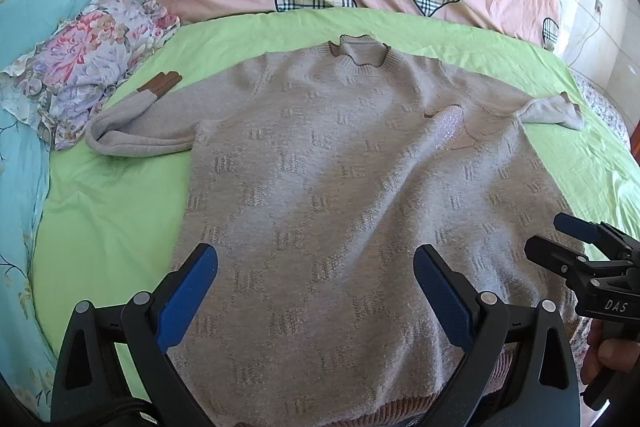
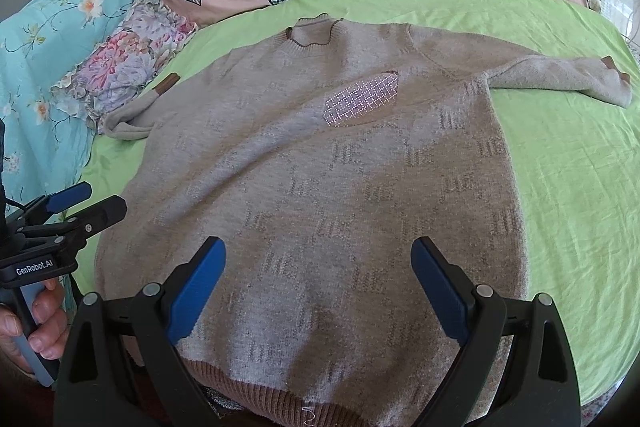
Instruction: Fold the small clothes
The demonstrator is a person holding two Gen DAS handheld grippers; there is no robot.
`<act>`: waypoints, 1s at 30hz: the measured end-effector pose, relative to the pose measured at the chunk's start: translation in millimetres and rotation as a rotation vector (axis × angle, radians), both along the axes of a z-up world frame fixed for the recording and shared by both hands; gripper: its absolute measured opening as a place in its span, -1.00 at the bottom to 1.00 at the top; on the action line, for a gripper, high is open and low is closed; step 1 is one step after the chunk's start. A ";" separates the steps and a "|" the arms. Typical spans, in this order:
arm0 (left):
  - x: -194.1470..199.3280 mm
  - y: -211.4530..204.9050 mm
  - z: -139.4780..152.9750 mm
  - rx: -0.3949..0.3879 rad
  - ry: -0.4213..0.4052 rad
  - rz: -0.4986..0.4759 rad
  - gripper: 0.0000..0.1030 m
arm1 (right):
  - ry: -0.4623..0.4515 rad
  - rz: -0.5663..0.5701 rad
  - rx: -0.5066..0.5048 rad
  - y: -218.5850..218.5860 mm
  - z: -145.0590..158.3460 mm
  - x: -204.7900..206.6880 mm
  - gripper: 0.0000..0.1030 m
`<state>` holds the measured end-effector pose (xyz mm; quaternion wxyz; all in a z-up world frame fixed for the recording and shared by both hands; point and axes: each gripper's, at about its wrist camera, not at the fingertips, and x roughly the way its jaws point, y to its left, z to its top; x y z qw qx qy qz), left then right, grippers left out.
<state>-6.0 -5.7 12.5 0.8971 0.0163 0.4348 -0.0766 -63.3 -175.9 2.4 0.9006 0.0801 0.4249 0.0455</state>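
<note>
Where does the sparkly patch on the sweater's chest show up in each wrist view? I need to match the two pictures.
Left wrist view: the sparkly patch sits right of centre, below and right of the collar.
Right wrist view: the sparkly patch sits near centre, below and right of the collar.
Shared landmark: the floral pillow beside the folded sleeve at upper left.

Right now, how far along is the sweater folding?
Done: the sweater lies spread flat on the green sheet, its left sleeve doubled back. In hand: nothing; the left gripper and the right gripper hover open above the hem. Left: every fold.
</note>
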 end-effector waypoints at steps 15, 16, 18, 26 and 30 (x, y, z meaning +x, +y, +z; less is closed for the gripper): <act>-1.1 -2.4 -0.6 0.019 -0.032 -0.002 0.92 | 0.031 0.004 -0.012 -1.3 -1.3 0.8 0.82; -0.9 -1.7 -0.4 0.018 -0.031 -0.004 0.92 | 0.029 0.004 -0.011 -1.3 -1.1 0.5 0.82; -1.1 -2.4 -0.5 0.019 -0.028 -0.004 0.92 | 0.027 0.005 -0.023 -0.6 -1.8 0.7 0.82; 2.0 -0.4 -1.8 0.005 -0.005 -0.010 0.92 | 0.017 -0.003 0.005 -3.4 -2.4 0.2 0.82; 10.2 1.2 -5.9 -0.018 0.025 -0.015 0.93 | 0.025 -0.033 -0.015 -15.2 -4.0 1.9 0.82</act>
